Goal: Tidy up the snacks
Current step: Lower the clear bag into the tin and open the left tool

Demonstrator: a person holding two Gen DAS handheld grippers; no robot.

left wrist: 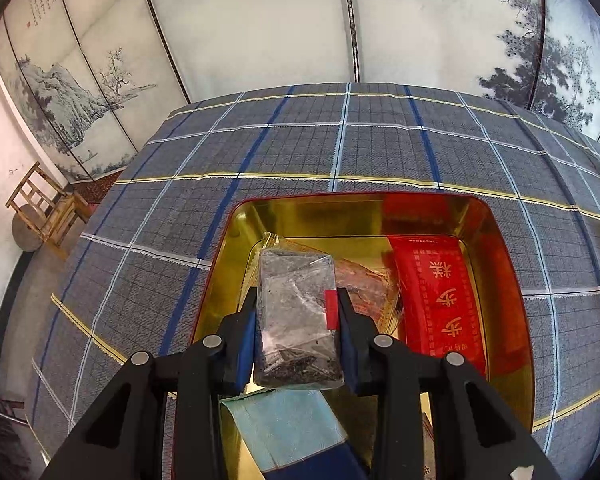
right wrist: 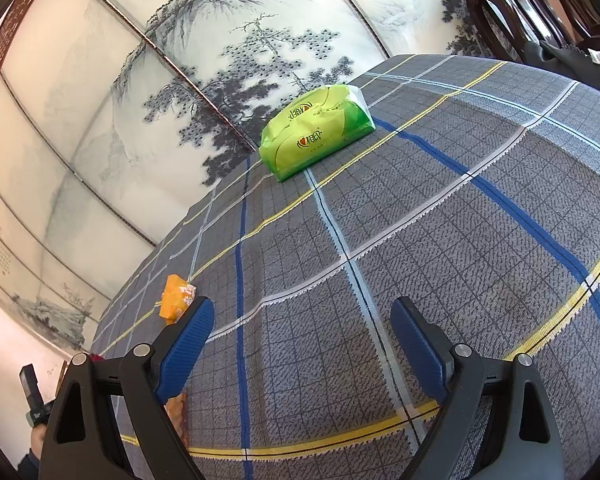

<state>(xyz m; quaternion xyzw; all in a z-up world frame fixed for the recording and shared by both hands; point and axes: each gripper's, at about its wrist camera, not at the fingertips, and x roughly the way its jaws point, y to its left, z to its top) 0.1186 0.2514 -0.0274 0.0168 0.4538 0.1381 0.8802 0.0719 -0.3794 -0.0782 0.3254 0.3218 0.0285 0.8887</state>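
Left wrist view: left gripper (left wrist: pixel 296 316) clamped on clear packet (left wrist: pixel 296 320) of dark bits, held over gold tin (left wrist: pixel 300 212); red packet (left wrist: pixel 440 296) inside tin.

Right wrist view: right gripper (right wrist: pixel 302 344) spread wide over checked cloth (right wrist: pixel 420 220); orange snack (right wrist: pixel 176 298) beside its left finger; green pack (right wrist: pixel 318 132) far beyond.

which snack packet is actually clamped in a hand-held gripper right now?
The clear packet of dark contents, shut between the left hand-held gripper fingers above the gold tin. The red packet lies in the tin; the orange packet lies on the tablecloth.
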